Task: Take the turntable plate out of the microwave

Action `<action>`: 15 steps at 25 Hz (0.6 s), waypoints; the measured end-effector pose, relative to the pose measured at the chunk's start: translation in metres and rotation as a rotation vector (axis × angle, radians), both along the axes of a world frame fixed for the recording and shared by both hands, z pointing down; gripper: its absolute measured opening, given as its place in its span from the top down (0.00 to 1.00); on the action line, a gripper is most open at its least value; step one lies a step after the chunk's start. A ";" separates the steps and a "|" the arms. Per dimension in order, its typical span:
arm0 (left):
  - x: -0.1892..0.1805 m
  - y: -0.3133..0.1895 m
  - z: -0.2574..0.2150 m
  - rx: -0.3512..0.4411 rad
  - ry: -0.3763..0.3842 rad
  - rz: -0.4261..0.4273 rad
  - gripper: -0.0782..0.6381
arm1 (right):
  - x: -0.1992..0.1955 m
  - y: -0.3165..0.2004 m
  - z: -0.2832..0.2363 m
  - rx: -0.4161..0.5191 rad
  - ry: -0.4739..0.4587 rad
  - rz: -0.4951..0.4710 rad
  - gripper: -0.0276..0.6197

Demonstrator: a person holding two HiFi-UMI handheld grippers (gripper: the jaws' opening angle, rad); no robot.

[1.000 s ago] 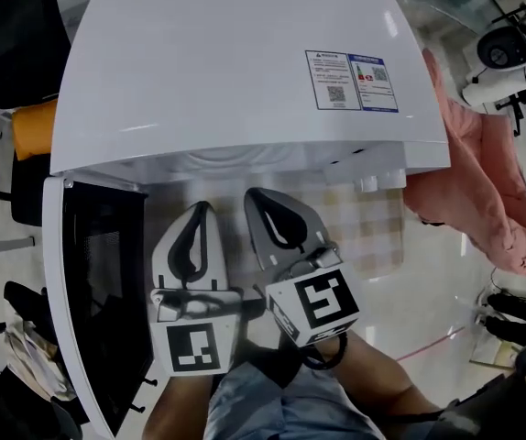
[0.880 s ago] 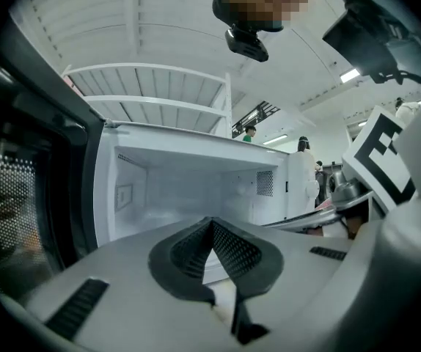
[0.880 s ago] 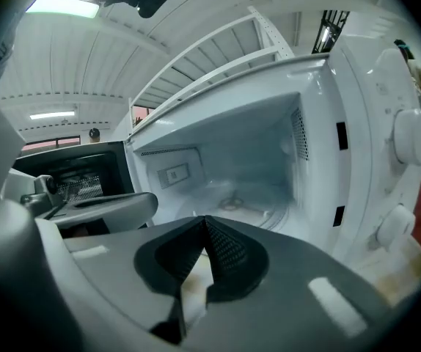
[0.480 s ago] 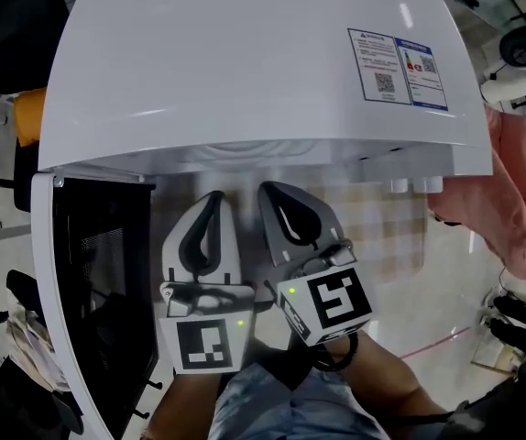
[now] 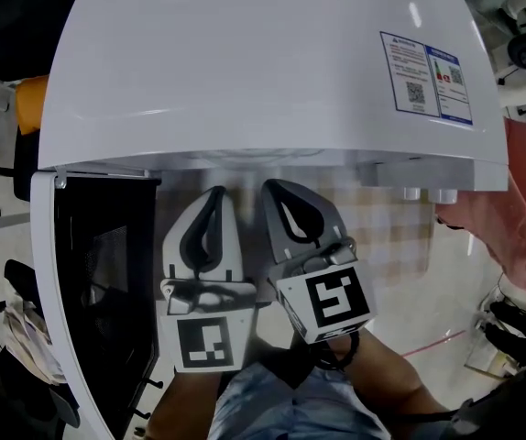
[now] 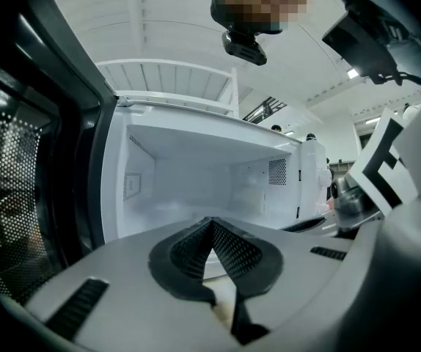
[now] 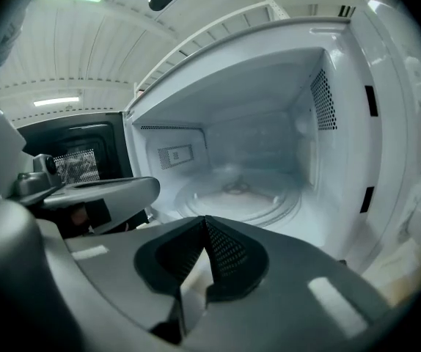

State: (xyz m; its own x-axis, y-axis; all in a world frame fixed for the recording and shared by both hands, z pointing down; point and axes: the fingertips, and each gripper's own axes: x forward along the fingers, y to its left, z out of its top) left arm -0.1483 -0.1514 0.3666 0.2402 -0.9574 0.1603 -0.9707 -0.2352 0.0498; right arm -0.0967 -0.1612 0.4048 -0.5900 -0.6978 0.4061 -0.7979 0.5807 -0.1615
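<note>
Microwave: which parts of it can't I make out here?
Head view: the inside is hidden under the top of the microwave; the sticker print is too small.
Left gripper view: the left gripper hides most of the floor inside.
Right gripper view: the right gripper covers the front edge of the glass plate.

The head camera is looking steeply down from above the microwave (image 5: 245,62), taking in its white top, the open door (image 5: 98,282) at the left and both grippers just below the front edge. The camera riding on the left gripper (image 5: 213,198) is looking almost level along its jaws from close before the opening, facing the back wall of the cavity (image 6: 196,174), with the door filling its left side. The one on the right gripper (image 5: 279,191) is sitting just as near, tilting lower and catching the turntable plate (image 7: 236,196). Both gripper views are sharing the cavity, each catching the other gripper at its edge.
</note>
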 end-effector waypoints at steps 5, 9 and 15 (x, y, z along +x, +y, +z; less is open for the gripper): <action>-0.003 -0.001 0.003 -0.011 0.001 -0.005 0.88 | -0.001 -0.003 0.005 -0.004 0.008 -0.003 0.96; -0.007 -0.002 0.004 -0.019 0.005 -0.015 0.88 | -0.002 -0.004 0.009 -0.012 0.019 -0.005 0.96; -0.010 0.002 0.001 -0.041 0.005 -0.021 0.88 | -0.005 -0.001 0.009 -0.048 0.009 -0.001 0.96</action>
